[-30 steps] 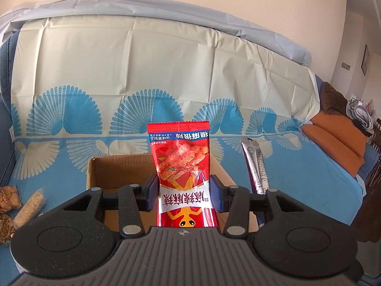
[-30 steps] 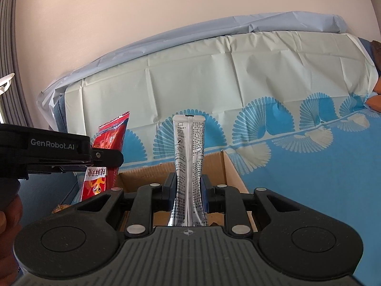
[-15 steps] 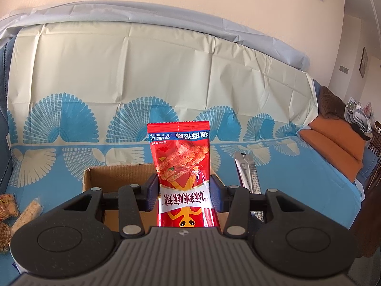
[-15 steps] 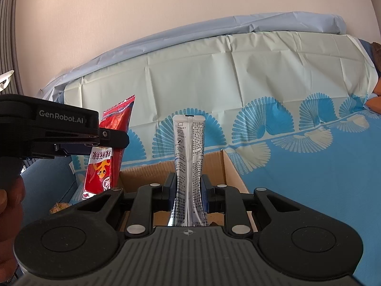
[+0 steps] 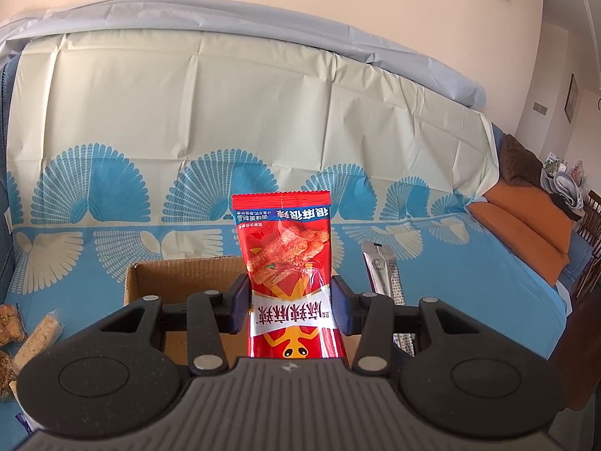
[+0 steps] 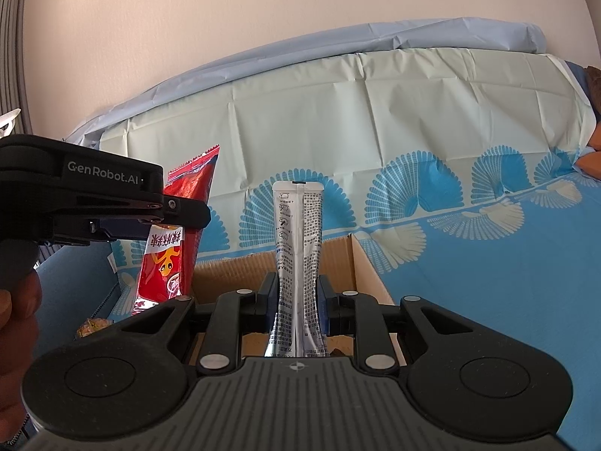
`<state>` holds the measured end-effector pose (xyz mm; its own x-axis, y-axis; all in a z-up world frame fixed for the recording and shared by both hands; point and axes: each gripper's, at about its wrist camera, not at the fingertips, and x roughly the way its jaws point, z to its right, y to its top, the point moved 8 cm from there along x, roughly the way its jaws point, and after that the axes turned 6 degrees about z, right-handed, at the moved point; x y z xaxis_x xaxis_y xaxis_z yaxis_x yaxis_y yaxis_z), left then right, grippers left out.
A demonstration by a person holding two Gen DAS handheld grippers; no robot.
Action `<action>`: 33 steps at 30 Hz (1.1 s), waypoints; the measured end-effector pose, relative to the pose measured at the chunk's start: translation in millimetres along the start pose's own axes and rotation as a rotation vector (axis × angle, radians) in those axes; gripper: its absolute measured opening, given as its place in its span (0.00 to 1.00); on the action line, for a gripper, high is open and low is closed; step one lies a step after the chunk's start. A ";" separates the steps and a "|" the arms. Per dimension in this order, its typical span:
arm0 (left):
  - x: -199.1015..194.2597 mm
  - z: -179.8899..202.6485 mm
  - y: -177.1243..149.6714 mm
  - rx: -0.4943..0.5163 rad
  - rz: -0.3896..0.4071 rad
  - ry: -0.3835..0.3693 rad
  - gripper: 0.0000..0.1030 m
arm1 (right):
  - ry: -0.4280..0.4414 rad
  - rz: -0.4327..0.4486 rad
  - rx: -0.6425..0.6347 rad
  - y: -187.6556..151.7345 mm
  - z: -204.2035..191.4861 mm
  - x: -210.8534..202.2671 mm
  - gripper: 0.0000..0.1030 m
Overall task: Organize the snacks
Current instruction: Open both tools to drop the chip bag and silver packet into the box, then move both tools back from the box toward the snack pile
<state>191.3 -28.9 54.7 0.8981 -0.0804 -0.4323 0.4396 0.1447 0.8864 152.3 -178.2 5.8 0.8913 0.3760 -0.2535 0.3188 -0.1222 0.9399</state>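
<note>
My left gripper (image 5: 290, 305) is shut on a red snack packet (image 5: 287, 263) that stands upright between its pads, above an open cardboard box (image 5: 180, 282). A narrow silver sachet (image 6: 298, 240) rises upright from my right gripper (image 6: 298, 300), whose pads pinch it over the same cardboard box (image 6: 360, 263). In the right wrist view the left gripper (image 6: 180, 212) with the red packet (image 6: 169, 255) hangs to the left, and a hand (image 6: 17, 323) grips its handle. The silver sachet (image 5: 383, 274) also shows to the right of the red packet in the left wrist view.
The box sits on a sofa covered with a blue and cream fan-patterned sheet (image 5: 188, 131). Several loose snack packets (image 5: 33, 338) lie on the seat to the left of the box. An orange cushion (image 5: 526, 225) lies at the far right, and a wall stands behind the sofa.
In the right wrist view the left gripper and its red packet have shifted right and closer, toward the box. The right gripper and silver sachet have stayed put.
</note>
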 end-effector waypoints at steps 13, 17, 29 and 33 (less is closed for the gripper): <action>-7.4 -14.9 -8.8 0.004 -0.003 0.064 0.68 | -0.049 -0.019 0.039 -3.5 6.9 5.6 0.55; -27.2 -21.1 -14.1 0.033 0.065 0.083 0.68 | -0.048 -0.017 0.030 -4.8 0.6 6.5 0.59; -110.5 -75.5 -54.4 0.065 0.157 0.051 0.40 | -0.043 0.014 -0.066 -7.0 -29.8 0.1 0.60; -128.7 -107.0 -73.2 0.094 0.118 0.035 0.23 | -0.042 0.027 -0.072 -7.9 -40.0 -5.3 0.60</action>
<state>44.4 76.3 27.7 0.9441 -0.0338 -0.3280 0.3295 0.0579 0.9424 132.1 -142.5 8.9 0.9125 0.3347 -0.2353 0.2714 -0.0647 0.9603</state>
